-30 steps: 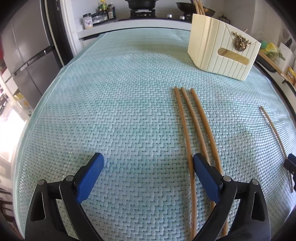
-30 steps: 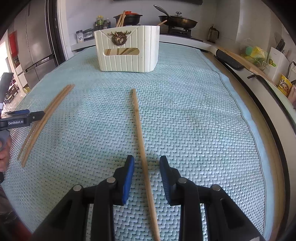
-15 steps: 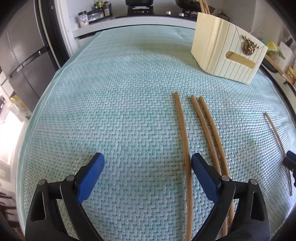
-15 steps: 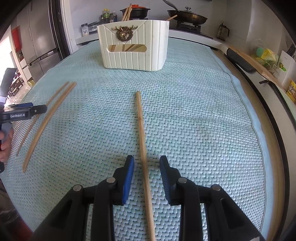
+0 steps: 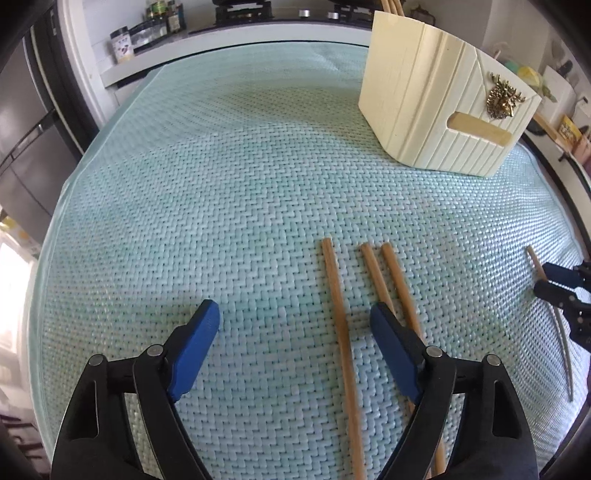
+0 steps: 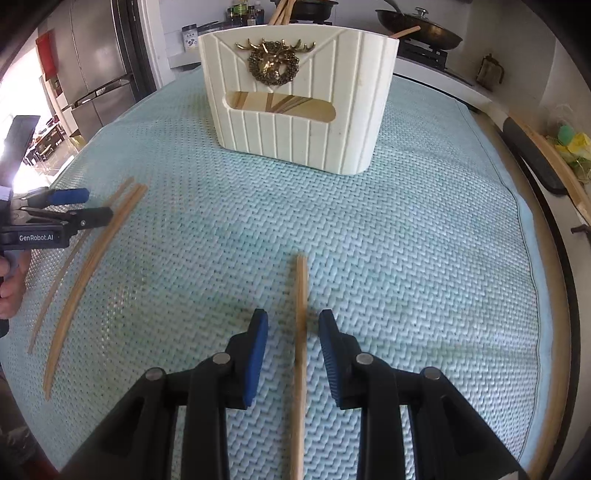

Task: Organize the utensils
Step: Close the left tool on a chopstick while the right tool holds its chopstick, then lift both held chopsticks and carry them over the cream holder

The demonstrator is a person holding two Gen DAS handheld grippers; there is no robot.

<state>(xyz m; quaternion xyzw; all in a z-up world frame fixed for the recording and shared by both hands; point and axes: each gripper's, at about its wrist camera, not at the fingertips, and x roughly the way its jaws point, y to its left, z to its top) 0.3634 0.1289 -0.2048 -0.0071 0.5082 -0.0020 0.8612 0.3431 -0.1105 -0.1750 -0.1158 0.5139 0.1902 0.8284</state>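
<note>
Three wooden chopsticks lie side by side on the pale green woven mat. My left gripper is wide open low over them; the leftmost one lies between its pads, the other two pass under the right pad. A single chopstick lies between the pads of my right gripper, which is open, a gap showing on both sides of the stick. The cream utensil holder with a brass deer emblem stands at the back and holds several chopsticks. It also shows in the left wrist view.
The three chopsticks and my left gripper show at the left of the right wrist view. A stove with a pan stands behind the mat. A fridge is at the left. The table's wooden rim runs along the right.
Both grippers have moved forward along the chopsticks toward the holder, which looks closer now. The three chopsticks have spread slightly. Jaw openings are unchanged.
</note>
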